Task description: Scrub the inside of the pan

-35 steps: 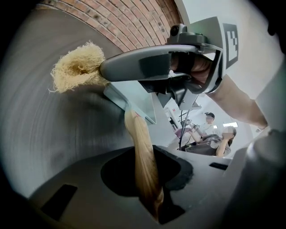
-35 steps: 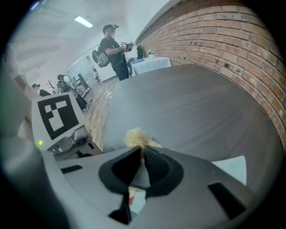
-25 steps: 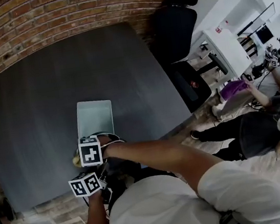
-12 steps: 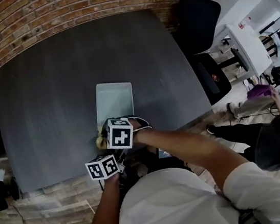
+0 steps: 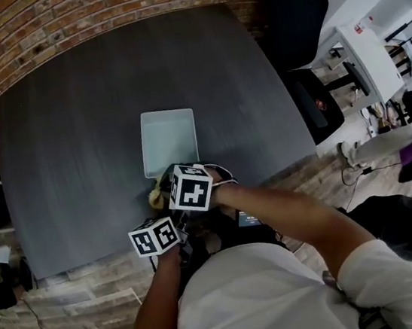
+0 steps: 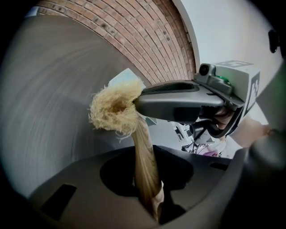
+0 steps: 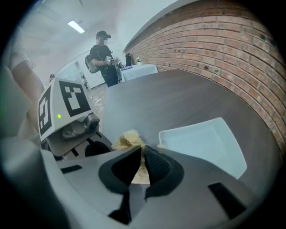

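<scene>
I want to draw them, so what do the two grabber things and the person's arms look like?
The left gripper and the right gripper are both smooth dark grey plastic with black fingers. Each carries a white cube printed with black square patterns, and a small green light glows below the cube. The person wears a white short sleeve.

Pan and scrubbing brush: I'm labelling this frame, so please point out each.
pan [image 7: 208, 147], right gripper view, on its bare pale floor.
scrubbing brush [image 6: 114, 109], left gripper view, on its frayed fibre head.
</scene>
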Motion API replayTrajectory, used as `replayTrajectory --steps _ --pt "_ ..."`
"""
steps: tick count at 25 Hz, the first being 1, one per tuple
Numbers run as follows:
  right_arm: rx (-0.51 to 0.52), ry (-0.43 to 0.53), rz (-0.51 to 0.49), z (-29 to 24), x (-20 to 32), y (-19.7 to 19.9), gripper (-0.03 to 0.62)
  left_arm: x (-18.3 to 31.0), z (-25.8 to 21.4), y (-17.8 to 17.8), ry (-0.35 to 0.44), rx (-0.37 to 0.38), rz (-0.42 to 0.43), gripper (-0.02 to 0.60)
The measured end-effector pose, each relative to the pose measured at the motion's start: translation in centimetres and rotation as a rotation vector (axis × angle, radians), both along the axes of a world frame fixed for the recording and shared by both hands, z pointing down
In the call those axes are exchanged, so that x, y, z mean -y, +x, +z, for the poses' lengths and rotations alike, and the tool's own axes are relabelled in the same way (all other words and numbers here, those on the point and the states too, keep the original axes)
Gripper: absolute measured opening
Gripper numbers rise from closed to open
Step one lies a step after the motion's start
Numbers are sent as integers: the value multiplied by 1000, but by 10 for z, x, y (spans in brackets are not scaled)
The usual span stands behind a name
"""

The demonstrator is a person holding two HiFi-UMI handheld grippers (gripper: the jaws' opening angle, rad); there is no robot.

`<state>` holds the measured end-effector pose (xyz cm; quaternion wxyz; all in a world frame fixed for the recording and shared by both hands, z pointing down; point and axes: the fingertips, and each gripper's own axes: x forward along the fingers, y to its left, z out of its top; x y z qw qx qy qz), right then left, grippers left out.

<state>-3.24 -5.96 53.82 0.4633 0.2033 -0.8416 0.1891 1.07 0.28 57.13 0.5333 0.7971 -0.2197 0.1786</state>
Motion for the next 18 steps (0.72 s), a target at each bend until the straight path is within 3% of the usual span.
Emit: replayTrajectory --steps 7,11,18 --pt "91 89 115 -31 23 4 34 13 0 1 0 -2 -29 95" --pt "93 145 184 -41 33 19 32 22 2 5 -19 -19 -60 95" --pt "91 160 306 -49 39 52 32 40 1 19 -63 -48 -79 94"
